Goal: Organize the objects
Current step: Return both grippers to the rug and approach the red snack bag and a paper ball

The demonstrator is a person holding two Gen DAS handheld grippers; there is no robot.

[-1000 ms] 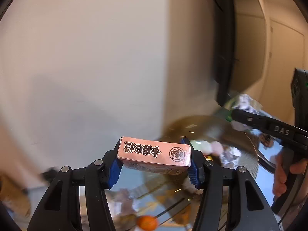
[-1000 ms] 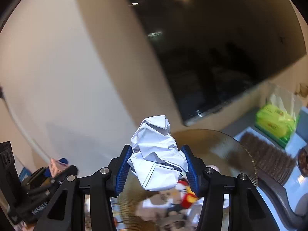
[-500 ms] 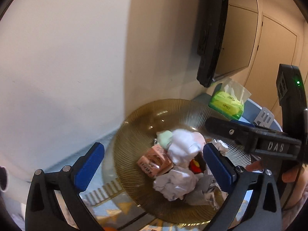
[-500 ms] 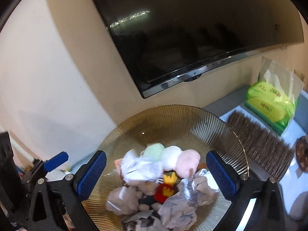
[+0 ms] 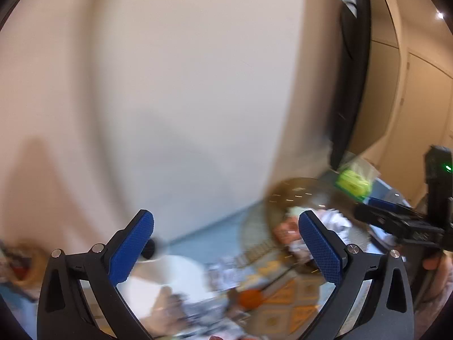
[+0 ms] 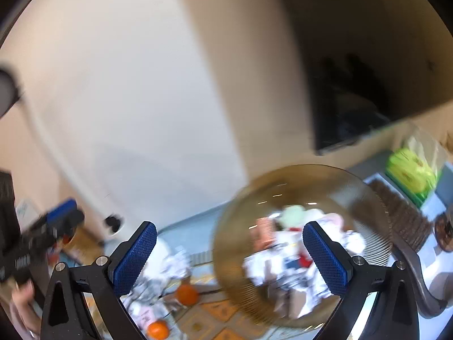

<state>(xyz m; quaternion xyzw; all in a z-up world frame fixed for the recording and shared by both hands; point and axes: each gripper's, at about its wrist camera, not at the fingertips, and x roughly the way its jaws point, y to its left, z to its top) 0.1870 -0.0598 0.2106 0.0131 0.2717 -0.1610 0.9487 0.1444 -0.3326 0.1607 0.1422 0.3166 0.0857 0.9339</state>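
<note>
Both views are blurred by motion. An amber ribbed glass bowl stands on the table, filled with crumpled white paper, a pink box and pale round pieces. My right gripper hangs open and empty above the bowl's left edge. In the left wrist view my left gripper is open and empty too, left of the bowl with the pink box inside. Each gripper shows in the other's view, the right gripper at right and the left gripper at left.
Two oranges and paper scraps lie on the patterned cloth left of the bowl. A green tissue pack and a brown bristly mat sit at the right. A dark screen hangs on the wall behind.
The left gripper let the pink box go into the bowl, the right gripper let go the crumpled paper. Both now stand open and have swung left, away from the bowl.
</note>
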